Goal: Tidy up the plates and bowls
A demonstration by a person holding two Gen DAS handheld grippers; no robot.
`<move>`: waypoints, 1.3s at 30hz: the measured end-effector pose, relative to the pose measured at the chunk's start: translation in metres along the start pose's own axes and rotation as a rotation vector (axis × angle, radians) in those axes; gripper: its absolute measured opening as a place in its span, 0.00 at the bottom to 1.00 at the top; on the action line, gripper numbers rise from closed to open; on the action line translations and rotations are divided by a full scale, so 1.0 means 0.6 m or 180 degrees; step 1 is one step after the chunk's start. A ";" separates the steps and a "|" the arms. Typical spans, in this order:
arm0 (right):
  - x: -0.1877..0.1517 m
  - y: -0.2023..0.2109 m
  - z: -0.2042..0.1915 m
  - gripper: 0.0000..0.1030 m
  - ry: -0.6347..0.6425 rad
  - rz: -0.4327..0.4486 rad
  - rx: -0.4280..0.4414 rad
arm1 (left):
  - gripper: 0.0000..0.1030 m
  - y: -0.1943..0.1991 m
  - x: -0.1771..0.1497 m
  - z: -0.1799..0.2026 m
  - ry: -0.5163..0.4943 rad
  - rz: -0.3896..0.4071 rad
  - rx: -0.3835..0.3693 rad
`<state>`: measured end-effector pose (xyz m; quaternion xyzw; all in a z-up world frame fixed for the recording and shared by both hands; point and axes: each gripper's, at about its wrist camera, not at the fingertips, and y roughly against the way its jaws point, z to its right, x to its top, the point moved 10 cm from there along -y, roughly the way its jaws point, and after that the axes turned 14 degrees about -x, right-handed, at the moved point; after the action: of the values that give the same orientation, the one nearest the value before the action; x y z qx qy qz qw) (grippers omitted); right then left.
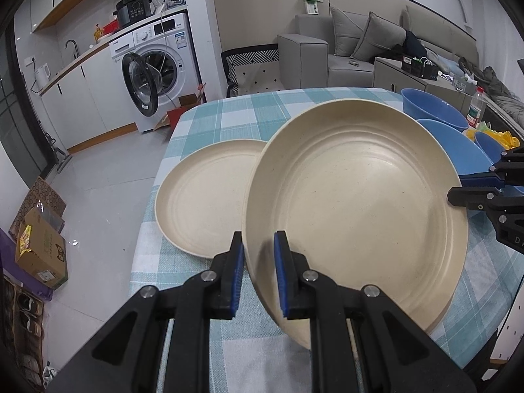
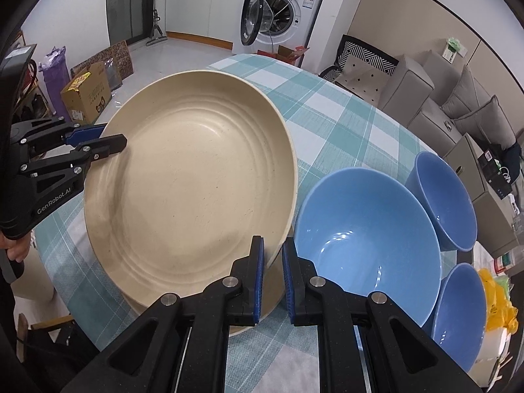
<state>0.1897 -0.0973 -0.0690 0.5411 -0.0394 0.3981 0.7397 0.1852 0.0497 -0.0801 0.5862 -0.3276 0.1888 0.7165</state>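
A cream plate [image 1: 353,203] [image 2: 190,180] hangs tilted just above the checked tablecloth [image 1: 213,114] [image 2: 344,114]. My left gripper [image 1: 258,252] [image 2: 111,137] is shut on its near-left rim. On the opposite rim my right gripper [image 2: 271,255] [image 1: 458,186] is shut as well. A second cream plate [image 1: 209,196] lies flat on the cloth, its right edge hidden under the held one. Right of the held plate stand a large blue bowl [image 2: 366,229] [image 1: 455,140] and two smaller blue bowls [image 2: 448,196] [image 2: 458,304].
A yellow bag [image 2: 494,294] [image 1: 501,137] and a plastic bottle [image 1: 476,104] sit at the table's right end. The table's left edge [image 1: 147,229] drops to the floor, where cardboard boxes [image 1: 42,252] stand. A washing machine [image 1: 157,65] and a sofa [image 1: 344,49] lie beyond.
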 end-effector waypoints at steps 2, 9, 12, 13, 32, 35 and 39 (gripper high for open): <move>-0.003 -0.001 -0.002 0.11 0.0011 -0.0001 -0.0010 | 0.15 -0.001 -0.002 -0.001 -0.0005 -0.0009 -0.0001; -0.011 -0.002 -0.008 0.12 0.0110 0.0024 -0.0210 | 0.15 -0.012 -0.004 0.003 -0.0058 -0.0070 0.0005; -0.018 -0.004 -0.013 0.12 0.0144 0.0010 -0.0270 | 0.15 -0.021 -0.005 0.003 -0.0039 -0.0099 0.0000; -0.022 -0.005 -0.015 0.12 0.0149 -0.0005 -0.0269 | 0.15 -0.023 -0.006 0.003 -0.0032 -0.0107 -0.0007; -0.057 -0.012 -0.012 0.13 0.0161 -0.0090 -0.0328 | 0.15 -0.042 -0.004 0.016 -0.0137 -0.0171 -0.0075; -0.061 -0.015 -0.015 0.14 0.0170 -0.0111 -0.0312 | 0.15 -0.044 -0.006 0.016 -0.0139 -0.0180 -0.0070; -0.065 -0.021 -0.021 0.14 0.0222 -0.0135 -0.0338 | 0.15 -0.048 -0.008 0.015 -0.0134 -0.0195 -0.0068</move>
<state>0.1665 -0.1092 -0.1033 0.4876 -0.0232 0.3983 0.7766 0.1983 0.0348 -0.1032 0.5921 -0.3265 0.1508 0.7211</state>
